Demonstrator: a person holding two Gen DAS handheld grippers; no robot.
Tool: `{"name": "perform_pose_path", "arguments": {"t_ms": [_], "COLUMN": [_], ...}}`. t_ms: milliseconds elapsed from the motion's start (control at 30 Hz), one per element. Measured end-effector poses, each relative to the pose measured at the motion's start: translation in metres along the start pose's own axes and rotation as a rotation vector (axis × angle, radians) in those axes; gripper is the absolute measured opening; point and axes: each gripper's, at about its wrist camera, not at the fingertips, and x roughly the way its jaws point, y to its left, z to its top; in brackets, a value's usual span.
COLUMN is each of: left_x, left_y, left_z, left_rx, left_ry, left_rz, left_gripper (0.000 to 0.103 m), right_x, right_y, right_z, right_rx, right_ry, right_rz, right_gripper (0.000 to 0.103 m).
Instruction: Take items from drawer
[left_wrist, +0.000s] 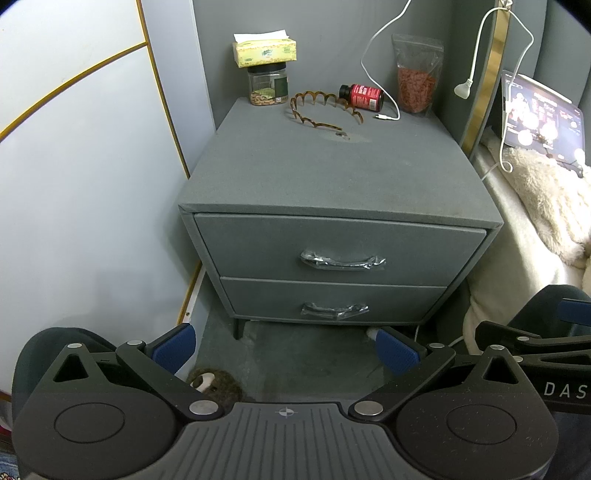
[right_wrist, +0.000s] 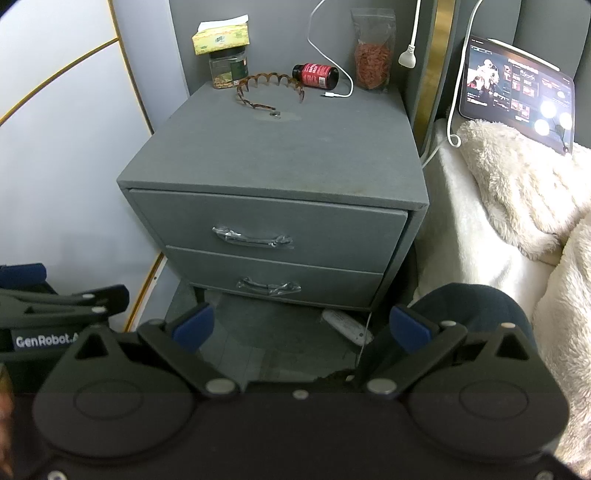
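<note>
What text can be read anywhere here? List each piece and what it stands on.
"DAS", cut off by the frame edge: on the right gripper body.
"GenRobot.", cut off behind a linkage: on the left gripper body.
Tissue box, jar, red bottle, tablet screen: print too small or blurred to read.

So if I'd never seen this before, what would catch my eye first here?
Probably the grey two-drawer nightstand in the middle, both drawers shut, their handles wrapped in clear plastic. On its top at the back lie a brown toothed headband, a red pill bottle on its side and a tissue box stacked on a jar. In the foreground the left gripper and right gripper both hang open and empty.
</note>
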Motion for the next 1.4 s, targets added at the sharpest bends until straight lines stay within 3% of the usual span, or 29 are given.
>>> {"name": "perform_pose_path", "arguments": {"t_ms": [1400], "left_x": [0.0060], "left_y": [0.0038], "left_z": [0.0050], "left_rx": [0.001], "left_ry": [-0.002], "left_rz": [-0.008], "left_gripper": [0.103], "right_x": [0.0016], "right_y": [-0.0094], "right_z": [-0.0012], "right_rx": [-0.003], "right_ry": [0.000], "right_rz": [0.000], "right_gripper": [0.103]}}
